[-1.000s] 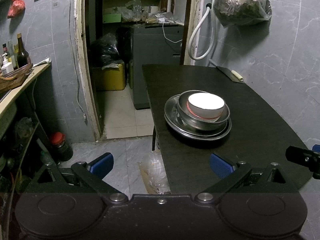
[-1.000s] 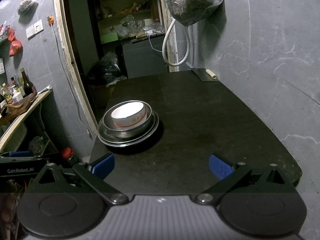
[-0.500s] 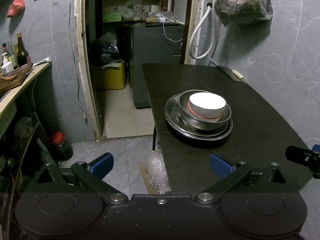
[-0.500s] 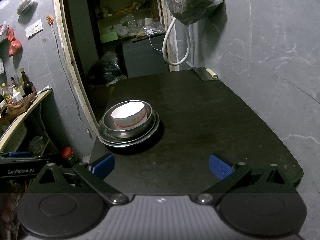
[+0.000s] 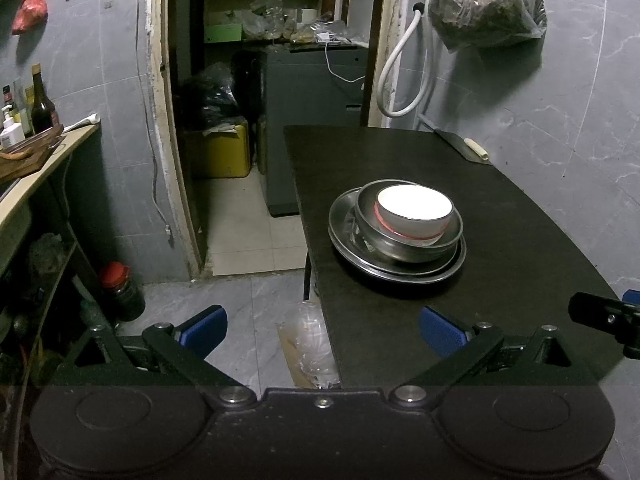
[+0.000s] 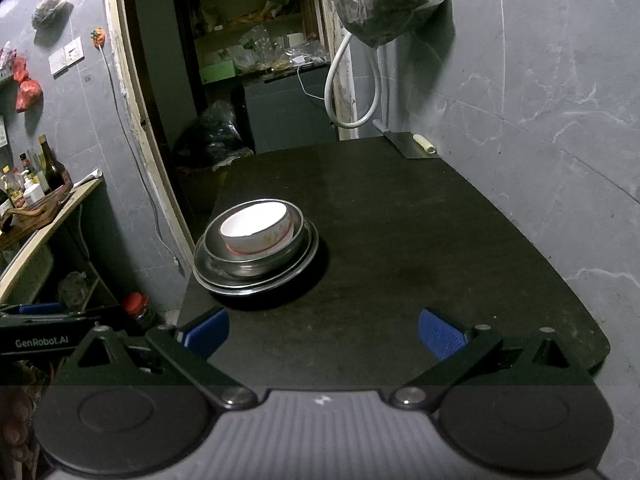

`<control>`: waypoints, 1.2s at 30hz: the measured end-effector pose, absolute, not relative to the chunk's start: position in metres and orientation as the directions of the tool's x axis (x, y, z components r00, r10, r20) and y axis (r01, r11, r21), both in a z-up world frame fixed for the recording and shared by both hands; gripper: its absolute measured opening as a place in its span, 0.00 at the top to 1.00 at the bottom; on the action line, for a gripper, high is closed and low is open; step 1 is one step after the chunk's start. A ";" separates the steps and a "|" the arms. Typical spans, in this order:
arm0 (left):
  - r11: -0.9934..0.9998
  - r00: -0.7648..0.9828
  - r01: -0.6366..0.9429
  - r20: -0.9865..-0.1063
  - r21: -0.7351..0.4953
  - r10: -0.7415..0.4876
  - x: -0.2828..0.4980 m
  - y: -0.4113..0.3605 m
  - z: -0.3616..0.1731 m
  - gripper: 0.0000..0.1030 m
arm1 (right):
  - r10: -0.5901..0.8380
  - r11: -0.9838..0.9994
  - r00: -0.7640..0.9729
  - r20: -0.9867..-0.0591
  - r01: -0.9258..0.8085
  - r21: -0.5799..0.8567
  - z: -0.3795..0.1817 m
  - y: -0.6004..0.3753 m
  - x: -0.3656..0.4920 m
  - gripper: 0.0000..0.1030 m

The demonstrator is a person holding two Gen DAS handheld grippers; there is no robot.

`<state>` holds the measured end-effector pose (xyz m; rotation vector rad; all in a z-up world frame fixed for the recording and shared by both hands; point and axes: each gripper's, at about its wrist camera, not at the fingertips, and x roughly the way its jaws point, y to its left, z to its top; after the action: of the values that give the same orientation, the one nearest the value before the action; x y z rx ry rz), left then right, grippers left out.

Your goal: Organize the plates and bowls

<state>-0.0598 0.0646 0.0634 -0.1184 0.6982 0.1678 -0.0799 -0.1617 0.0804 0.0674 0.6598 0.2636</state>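
A white bowl with a red band sits inside a steel bowl, which sits on a stack of steel plates near the left edge of the dark table. The same stack shows in the right wrist view: white bowl, steel bowl, plates. My left gripper is open and empty, held back from the table's near left corner. My right gripper is open and empty over the table's near edge, short of the stack.
A cleaver with a pale handle lies at the table's far right by the wall. A bag and a white hose hang on the wall. A shelf with bottles stands left. A plastic bag lies on the floor.
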 end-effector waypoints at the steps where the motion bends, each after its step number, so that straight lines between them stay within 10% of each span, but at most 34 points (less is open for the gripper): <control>1: 0.980 0.753 -0.193 -0.648 -0.052 0.114 -0.060 0.065 0.063 0.01 | 0.263 0.965 0.758 -0.597 -0.220 0.145 0.080 -0.162 -0.080 0.00; 36: 0.982 0.746 -0.182 -0.657 -0.051 0.104 -0.051 0.062 0.059 0.01 | 0.256 0.967 0.755 -0.604 -0.211 0.145 0.077 -0.161 -0.074 0.00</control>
<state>-0.0505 0.0621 0.0590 -0.1140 0.7114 0.1567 -0.0742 -0.1608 0.0766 0.0695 0.6684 0.2552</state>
